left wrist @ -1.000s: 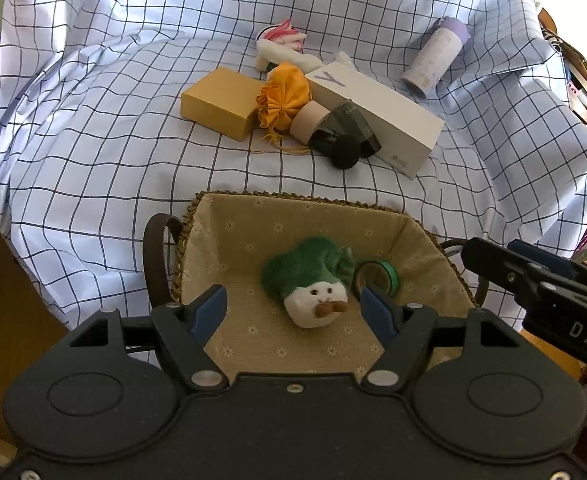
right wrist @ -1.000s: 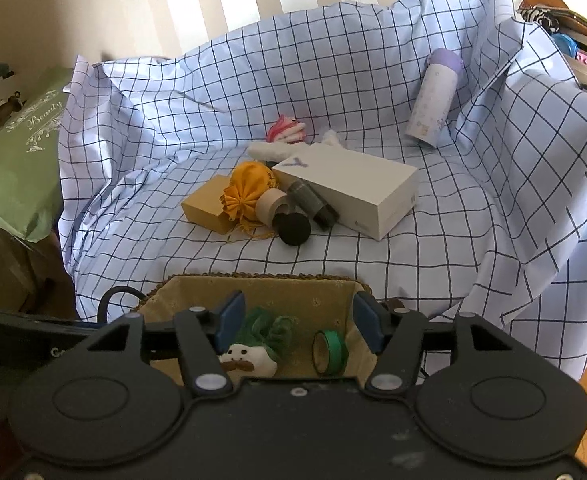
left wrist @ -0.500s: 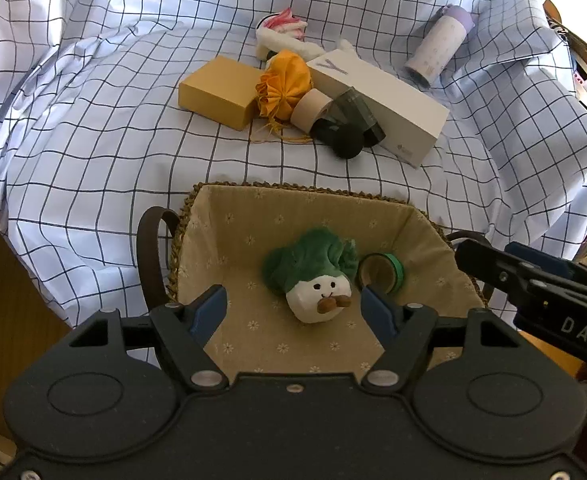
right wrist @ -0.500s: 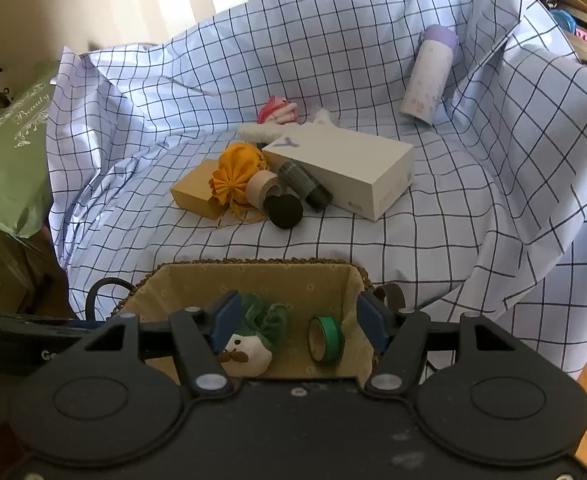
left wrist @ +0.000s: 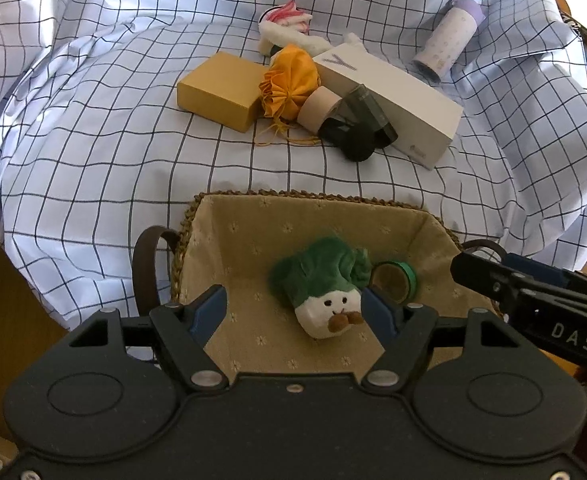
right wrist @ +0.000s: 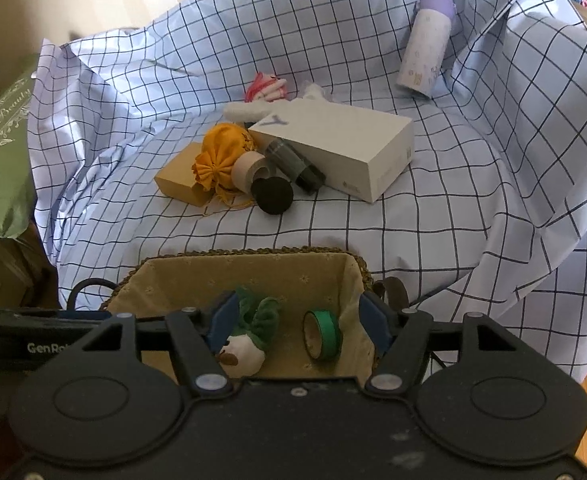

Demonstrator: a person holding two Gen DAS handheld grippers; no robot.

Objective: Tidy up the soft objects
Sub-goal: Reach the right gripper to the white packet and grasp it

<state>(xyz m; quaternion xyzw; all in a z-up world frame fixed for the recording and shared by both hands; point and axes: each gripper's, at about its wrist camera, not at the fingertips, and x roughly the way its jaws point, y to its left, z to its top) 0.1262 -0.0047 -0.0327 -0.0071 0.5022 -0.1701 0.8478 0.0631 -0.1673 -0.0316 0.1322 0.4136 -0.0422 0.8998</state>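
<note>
A checked sheet [left wrist: 93, 160] is spread as the sorting surface. The lined wicker basket [left wrist: 253, 240] serves as collection bin; the green plush radish [left wrist: 321, 292] and green tape roll [left wrist: 397, 280] lie inside. An orange drawstring pouch [left wrist: 289, 82] and pink-white plush [right wrist: 267, 88] remain among boxes. Both left tongs [left wrist: 293, 312] and right tongs [right wrist: 297, 320] are held released, empty, above the basket; the right jaws have just been opening.

**Two matte black handheld grippers with blue pads**

The left black plastic two-finger gripper [left wrist: 294, 310] has a broad body with two round raised discs, silver screws at the finger pivots and blue pads [left wrist: 209, 312]. The right black plastic two-finger gripper [right wrist: 297, 320] looks the same; its casing is scuffed. White lettering marks each gripper's side, "DAS" on one, "GenRo" on the other.
</note>
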